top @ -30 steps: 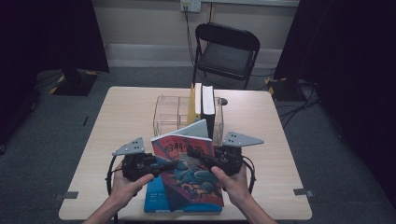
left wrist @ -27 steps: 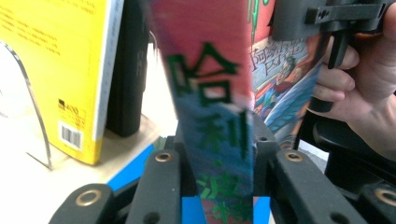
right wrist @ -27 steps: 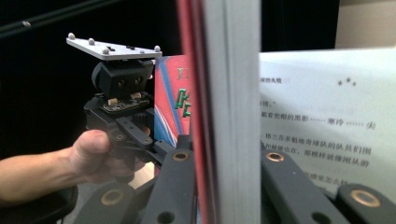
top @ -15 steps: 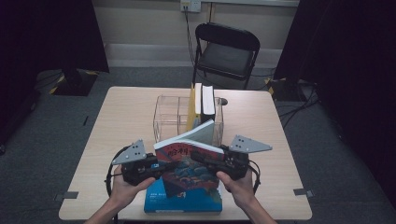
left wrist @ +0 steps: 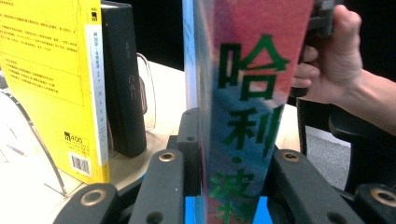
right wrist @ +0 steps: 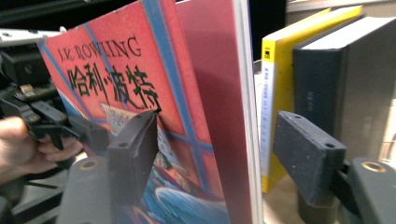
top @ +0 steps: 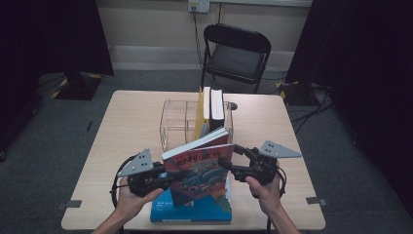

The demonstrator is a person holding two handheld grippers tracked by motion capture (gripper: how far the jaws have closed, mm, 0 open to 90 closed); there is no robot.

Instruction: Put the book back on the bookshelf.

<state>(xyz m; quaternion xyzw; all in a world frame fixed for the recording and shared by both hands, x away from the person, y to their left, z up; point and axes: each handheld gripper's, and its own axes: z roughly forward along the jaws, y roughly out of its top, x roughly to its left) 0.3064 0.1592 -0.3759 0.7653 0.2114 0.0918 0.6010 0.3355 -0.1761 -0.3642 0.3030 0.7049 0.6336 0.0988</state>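
While the red-covered book (top: 202, 168) was being tipped up off the blue book (top: 195, 212) that lay flat at the near edge of the desk (top: 126, 122), the left tool (top: 163, 179) stayed clenched on its lower left edge; in the left gripper view the cover (left wrist: 243, 116) stood squeezed between the two black jaws. The right tool (top: 234, 163) had just been opening: in the right gripper view its jaws stood apart on either side of the book (right wrist: 187, 93), one jaw close against the front cover, the other clear of the page side, so it was released rather than gripping. The book hung tilted, spine side up toward the far end, carried by the left tool alone.

Beyond it stood a clear plastic book holder (top: 178, 119), with a yellow book (top: 201, 112) and a dark book (top: 216, 105) upright in its right part and free room to their left. A black chair (top: 236, 48) stood past the far edge of the desk.

The step in hand looked like standing the red book upright so it could join the others. Next, the right tool probably needed a fresh hold nearer the top or the page edge, so that both tools could bring the book fully vertical and slide it into the holder beside the yellow book without knocking that one over.
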